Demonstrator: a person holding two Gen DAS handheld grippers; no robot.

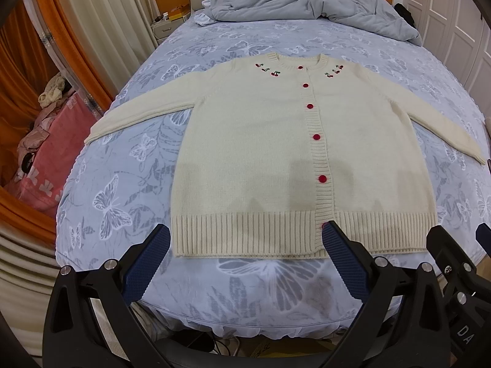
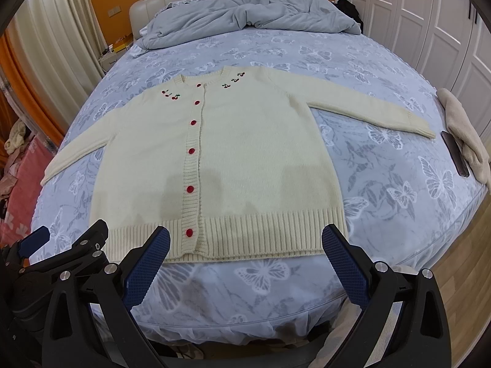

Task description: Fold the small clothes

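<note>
The cream cardigan (image 1: 276, 141) lies flat just beyond each wide-open, empty hand-held gripper (image 1: 245, 239) (image 2: 245, 239).

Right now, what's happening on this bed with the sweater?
A person holds a gripper in each hand over the foot of the bed. A cream cardigan with red buttons lies flat and buttoned, both sleeves spread out. The left gripper and right gripper are both open, hovering near the hem and holding nothing. Folding hasn't started. A rumpled grey duvet sits by the headboard.
</note>
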